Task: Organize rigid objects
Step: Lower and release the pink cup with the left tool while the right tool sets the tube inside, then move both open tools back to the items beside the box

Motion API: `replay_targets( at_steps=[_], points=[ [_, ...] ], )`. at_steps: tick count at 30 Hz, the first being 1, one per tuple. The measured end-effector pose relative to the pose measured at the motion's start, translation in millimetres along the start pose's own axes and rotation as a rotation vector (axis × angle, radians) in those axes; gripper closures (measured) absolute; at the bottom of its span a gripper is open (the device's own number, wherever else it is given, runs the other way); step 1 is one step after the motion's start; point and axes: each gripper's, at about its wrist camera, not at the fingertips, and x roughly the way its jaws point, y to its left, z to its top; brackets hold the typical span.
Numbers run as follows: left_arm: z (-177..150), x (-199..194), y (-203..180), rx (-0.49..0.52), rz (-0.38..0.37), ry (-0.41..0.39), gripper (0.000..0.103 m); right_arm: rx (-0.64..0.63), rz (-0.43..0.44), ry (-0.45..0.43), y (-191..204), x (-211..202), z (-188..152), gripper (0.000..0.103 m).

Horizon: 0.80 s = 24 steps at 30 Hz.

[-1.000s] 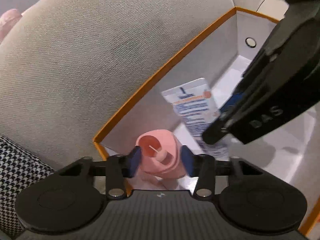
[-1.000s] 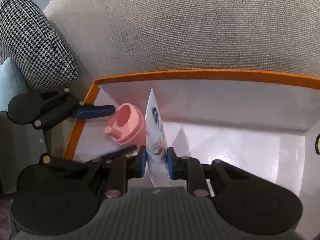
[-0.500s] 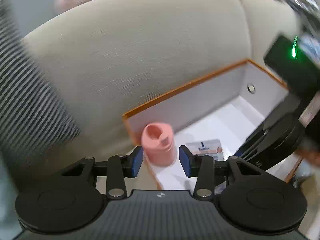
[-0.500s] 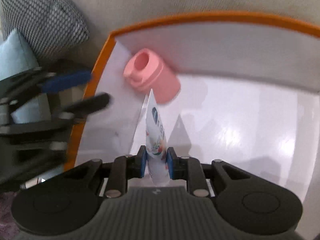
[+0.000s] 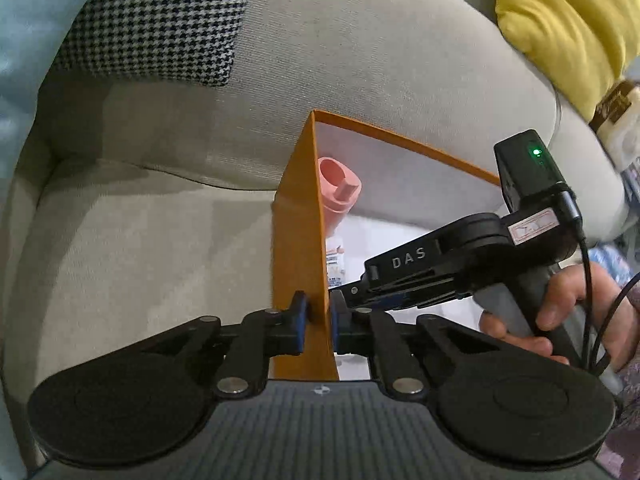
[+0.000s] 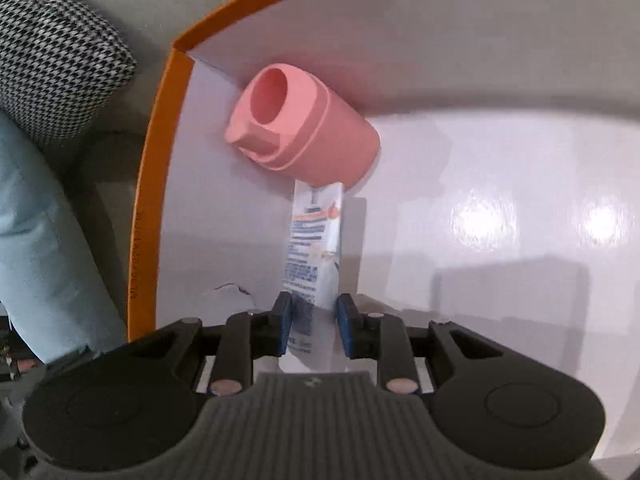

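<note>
Where the left wrist view looks down, the left gripper (image 5: 318,322) is clamped on the side wall of the orange-rimmed white cardboard box (image 5: 298,248), with the pink plastic cup (image 5: 340,190) lying inside beyond it. In the right wrist view, the right gripper (image 6: 314,322) has just been opening; the white printed tube (image 6: 314,240) lies flat between its parted pads, its far end touching the cup (image 6: 304,124).

Box wall (image 5: 298,240) hides the lower body of the pink container (image 5: 340,188) and most of the tube (image 5: 335,264) in the left wrist view. Tube print too small to read. Right gripper (image 5: 352,292) fingertips hidden behind the left gripper's finger (image 5: 340,320); box's far side cut off in the right wrist view.
</note>
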Motion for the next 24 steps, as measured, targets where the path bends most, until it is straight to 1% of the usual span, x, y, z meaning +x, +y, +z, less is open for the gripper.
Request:
replay_targets(
  at_steps=[1, 2, 3, 6, 8, 10, 14, 16, 20, 23, 24],
  points=[
    [-2.3, 7.0, -1.7, -0.006, -0.002, -0.007, 0.090, -0.011, -0.031, -0.004, 5.6, 2.6, 2.1, 0.068],
    [-4.3, 7.2, -5.0, -0.011, -0.007, -0.015, 0.090, -0.026, -0.054, -0.011, 8.9, 1.4, 1.3, 0.059],
    [-6.0, 5.9, -3.0, -0.014, -0.010, -0.022, 0.090, -0.038, -0.067, -0.015, 11.9, 0.0, 0.1, 0.058],
    [-7.8, 7.4, -1.0, -0.017, -0.016, -0.028, 0.090, -0.050, -0.087, 0.008, 19.6, 4.0, -5.1, 0.059],
    [-7.9, 8.7, -0.5, -0.020, -0.015, -0.025, 0.090, -0.020, -0.072, 0.025, 23.5, 16.6, -3.1, 0.063],
    [-10.3, 7.3, 1.5, -0.021, -0.017, -0.029, 0.091, 0.013, -0.056, 0.021, 22.8, 19.3, -5.3, 0.063],
    [-11.1, 8.0, 1.1, -0.031, -0.017, -0.037, 0.091, 0.063, 0.006, 0.032, 23.7, 20.3, -5.8, 0.069],
    [-11.4, 6.9, -1.2, -0.021, -0.012, -0.037, 0.091, 0.070, 0.000, 0.030, 22.7, 19.5, -5.5, 0.069],
    [-12.7, 0.2, -3.8, -0.012, -0.012, -0.050, 0.091, -0.003, -0.031, 0.002, 34.8, 11.3, -12.6, 0.068],
    [-18.3, -17.4, -7.9, 0.004, -0.007, -0.078, 0.090, -0.091, -0.047, -0.052, 51.2, -4.2, -24.9, 0.068],
    [-21.7, -23.7, -10.3, 0.010, -0.004, -0.087, 0.090, -0.129, -0.050, -0.083, 57.7, -12.6, -32.1, 0.068]
  ],
)
